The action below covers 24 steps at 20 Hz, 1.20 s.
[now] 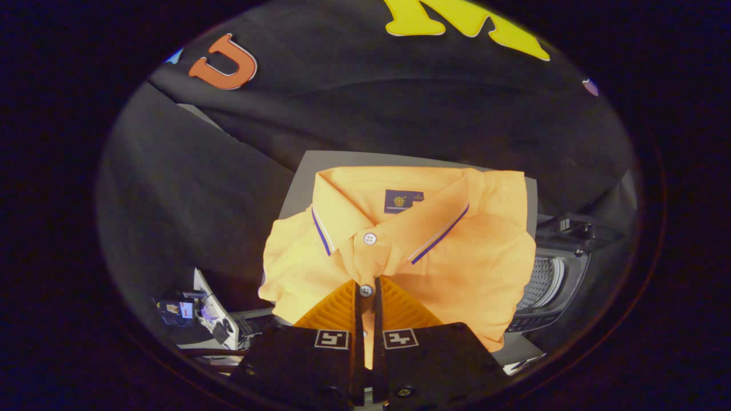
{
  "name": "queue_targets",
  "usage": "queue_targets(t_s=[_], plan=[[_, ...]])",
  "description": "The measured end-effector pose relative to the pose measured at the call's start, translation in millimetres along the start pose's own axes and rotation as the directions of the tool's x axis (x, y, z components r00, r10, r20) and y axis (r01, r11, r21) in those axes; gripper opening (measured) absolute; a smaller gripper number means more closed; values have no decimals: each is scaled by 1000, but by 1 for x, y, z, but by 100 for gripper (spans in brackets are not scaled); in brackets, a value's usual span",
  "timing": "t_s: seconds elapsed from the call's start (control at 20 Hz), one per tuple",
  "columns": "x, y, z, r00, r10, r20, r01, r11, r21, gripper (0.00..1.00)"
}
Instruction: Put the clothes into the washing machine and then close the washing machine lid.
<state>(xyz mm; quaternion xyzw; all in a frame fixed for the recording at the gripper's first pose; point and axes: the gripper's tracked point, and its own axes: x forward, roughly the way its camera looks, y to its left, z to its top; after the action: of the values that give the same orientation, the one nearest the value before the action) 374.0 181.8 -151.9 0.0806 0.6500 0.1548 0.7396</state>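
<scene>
A folded orange polo shirt (422, 251) is seen lying flat on a grey board (297, 188), its collar turned toward the far edge and its body covering most of the surface. The collar is trimmed with a thin blue and white stripe, and a dark blue label is sewn inside the neck. Two white buttons are set along the placket. The near part of the shirt hangs over the board's near edge. The washing machine (551, 285) is seen just beside the board's right edge, its perforated drum visible through the opening.
</scene>
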Motion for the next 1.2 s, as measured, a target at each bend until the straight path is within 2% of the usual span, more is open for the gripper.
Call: queue_targets(t_s=[0.35,0.85,1.2], plan=[[-38,-10,10,993,4,118,-10,999,51,9],[-119,-61,-22,957,-136,258,83,975,206,9],[-174,-112,-44,928,-194,318,100,952,291,9]])
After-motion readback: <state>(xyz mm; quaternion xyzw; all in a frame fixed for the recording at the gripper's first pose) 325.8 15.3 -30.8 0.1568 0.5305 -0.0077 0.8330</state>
